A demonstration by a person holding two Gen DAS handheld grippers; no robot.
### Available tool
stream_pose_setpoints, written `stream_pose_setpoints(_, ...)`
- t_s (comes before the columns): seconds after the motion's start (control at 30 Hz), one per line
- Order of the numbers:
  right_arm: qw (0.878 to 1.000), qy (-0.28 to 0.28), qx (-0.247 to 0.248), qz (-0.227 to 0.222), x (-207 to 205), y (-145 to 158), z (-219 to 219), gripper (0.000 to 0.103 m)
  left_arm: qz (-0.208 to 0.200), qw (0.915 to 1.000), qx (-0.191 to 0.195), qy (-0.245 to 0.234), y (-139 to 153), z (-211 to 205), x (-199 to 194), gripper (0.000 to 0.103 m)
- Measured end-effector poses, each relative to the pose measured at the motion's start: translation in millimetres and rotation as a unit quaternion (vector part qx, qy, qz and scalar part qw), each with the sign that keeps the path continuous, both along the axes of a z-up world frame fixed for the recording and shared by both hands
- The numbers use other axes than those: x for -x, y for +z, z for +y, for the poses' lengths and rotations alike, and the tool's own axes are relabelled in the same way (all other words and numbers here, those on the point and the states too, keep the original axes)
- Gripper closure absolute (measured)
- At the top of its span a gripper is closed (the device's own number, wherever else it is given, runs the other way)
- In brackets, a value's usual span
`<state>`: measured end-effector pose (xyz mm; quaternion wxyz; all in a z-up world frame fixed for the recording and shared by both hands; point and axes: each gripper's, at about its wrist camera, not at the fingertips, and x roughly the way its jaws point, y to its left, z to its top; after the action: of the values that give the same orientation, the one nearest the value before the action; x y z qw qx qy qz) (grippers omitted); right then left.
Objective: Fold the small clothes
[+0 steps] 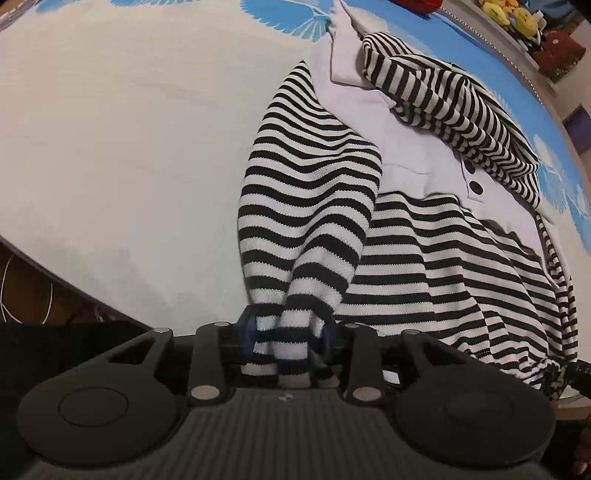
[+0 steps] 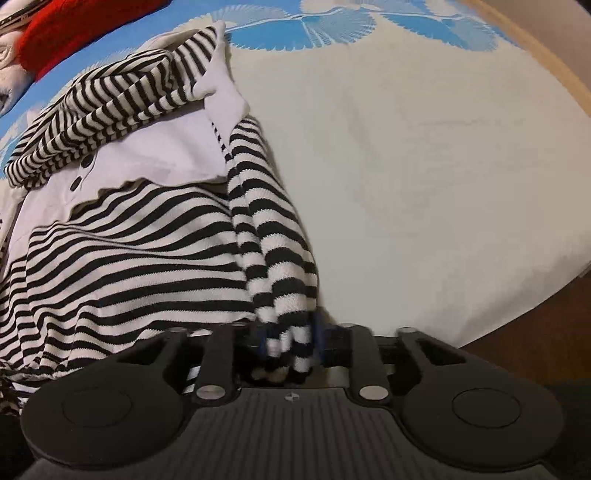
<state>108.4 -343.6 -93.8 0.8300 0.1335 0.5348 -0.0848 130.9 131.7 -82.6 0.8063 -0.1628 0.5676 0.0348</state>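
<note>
A black-and-white striped sweater (image 1: 424, 258) with a white collared front and black buttons (image 1: 476, 186) lies on the cloth-covered table. My left gripper (image 1: 290, 341) is shut on the cuff of one striped sleeve (image 1: 306, 206), which runs up from the jaws. The other sleeve is bunched over the collar at the far side (image 1: 443, 99). In the right wrist view the sweater (image 2: 129, 251) spreads to the left, and my right gripper (image 2: 291, 343) is shut on a gathered striped edge of the sweater (image 2: 273, 240) near the table's front.
The table cloth (image 1: 129, 147) is pale with blue fan prints along the far edge (image 2: 332, 26). A red item (image 2: 62, 29) and yellow plush toys (image 1: 509, 14) lie beyond the sweater. The table edge (image 2: 535, 325) curves close by the right gripper.
</note>
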Motion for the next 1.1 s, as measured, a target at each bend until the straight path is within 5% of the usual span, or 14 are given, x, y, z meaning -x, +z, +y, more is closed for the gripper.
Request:
stream_pose_setpoints(0.13,1.000,-0.004,0.003,0.017,-1,-6,2,0.053,0.000,0.9999,-0.012,-0.011,-5,2,-4,0.062)
stream_pose_setpoints(0.37,0.999,0.024,0.023,0.013,-4,-6,13,0.054,-0.005,0.9985,-0.042,-0.036,-8,-13,-4,0.062)
stream_pose_setpoints(0.63,0.997,0.070,0.034,-0.005,-4,-4,29,0.087,-0.012,0.9958,-0.059,-0.068,-8,-22,-6,0.077)
stream_pose_setpoints(0.77,0.996,0.080,0.042,-0.011,-4,-3,33,0.090,-0.020,0.9932,-0.073,-0.089,-7,-30,-5,0.087)
stream_pose_setpoints(1.1,0.995,0.069,0.033,-0.063,3,16,30,0.093,-0.044,0.9867,-0.113,-0.108,4,-39,1,0.093)
